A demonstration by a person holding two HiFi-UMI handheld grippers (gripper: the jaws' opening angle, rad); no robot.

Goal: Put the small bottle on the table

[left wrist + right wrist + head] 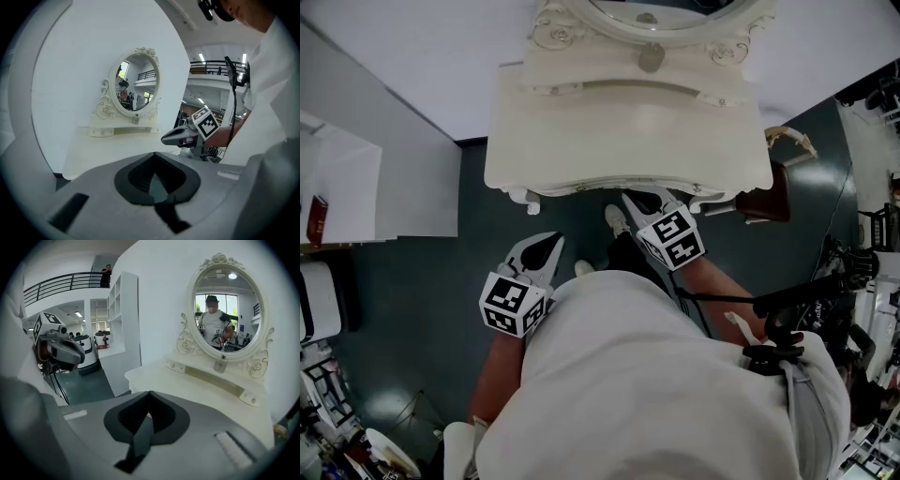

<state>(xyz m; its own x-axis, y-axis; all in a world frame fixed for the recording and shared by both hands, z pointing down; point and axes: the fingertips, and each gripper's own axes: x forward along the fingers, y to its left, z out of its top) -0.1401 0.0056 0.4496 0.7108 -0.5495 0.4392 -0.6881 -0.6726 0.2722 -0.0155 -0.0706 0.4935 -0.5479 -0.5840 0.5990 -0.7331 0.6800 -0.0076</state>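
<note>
The person stands close against the front edge of the white desk (581,131), which fills the upper middle of the head view. Both tools are held low and short of it, near the centre of the frame over the dark floor. It looks like a ready stance: neither tool is over the desk top, so I judge the task is not properly under way.

The left gripper (551,242) sits lower left of centre, its fingers drawn together with nothing between them. The right gripper (630,199) is a little higher and to the right, just below the desk's front edge, and its fingers are also pressed flat on each other and empty.

The only candidate I can see for the small bottle is a small grey object (651,58) at the top of the frame, on the raised ledge at the foot of the oval mirror (227,305). It is too small to be sure it is a bottle. It lies well apart from both sets of fingers, across the whole bare desk top. It is roughly straight ahead of the right gripper, and up and to the right of the left one. The right gripper, being nearer, seems the likelier to reach, and its fingers would have to part first.
</note>
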